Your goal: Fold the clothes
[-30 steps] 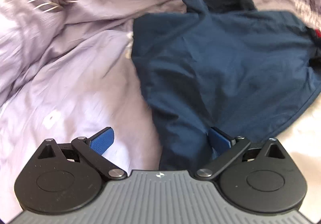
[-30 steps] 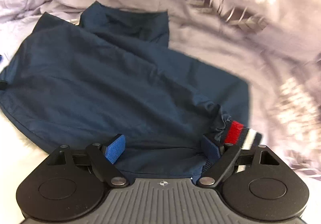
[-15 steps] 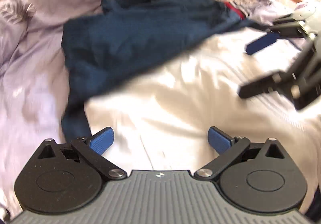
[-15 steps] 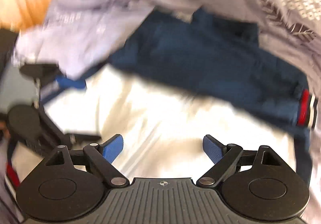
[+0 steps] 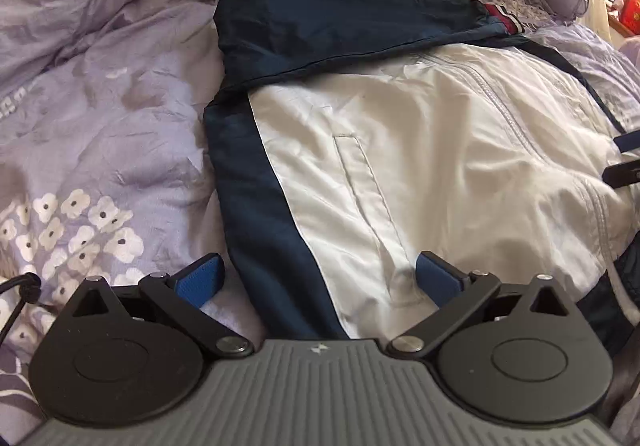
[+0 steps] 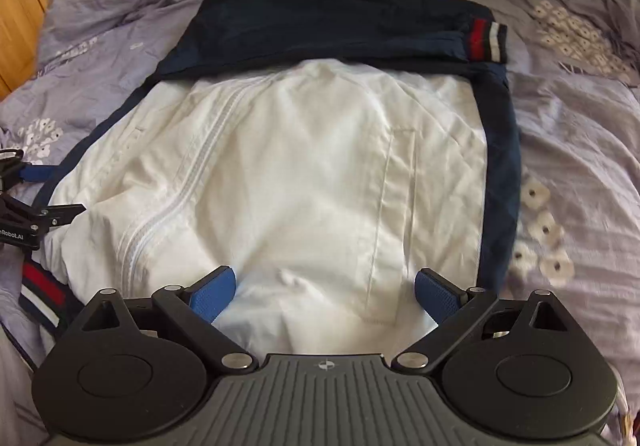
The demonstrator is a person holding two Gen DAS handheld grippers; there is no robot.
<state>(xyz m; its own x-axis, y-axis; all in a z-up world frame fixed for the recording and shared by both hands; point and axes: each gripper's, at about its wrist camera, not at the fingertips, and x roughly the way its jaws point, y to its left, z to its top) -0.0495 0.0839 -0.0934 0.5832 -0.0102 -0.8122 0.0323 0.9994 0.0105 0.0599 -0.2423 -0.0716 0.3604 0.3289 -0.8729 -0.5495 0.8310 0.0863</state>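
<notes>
We have the jacket (image 6: pixel 304 166) lying flat on the bed (image 6: pixel 580 134), its navy sleeve (image 6: pixel 328 30) folded across the top at twelve o'clock so the bundle narrows. Our right gripper (image 6: pixel 324 292) has just been opening its fingers, nothing between them, and our left gripper (image 5: pixel 318 280) at nine o'clock gapes equally wide and empty. Both sit over the white hem at six o'clock, likely to lift it for the next fold.
</notes>
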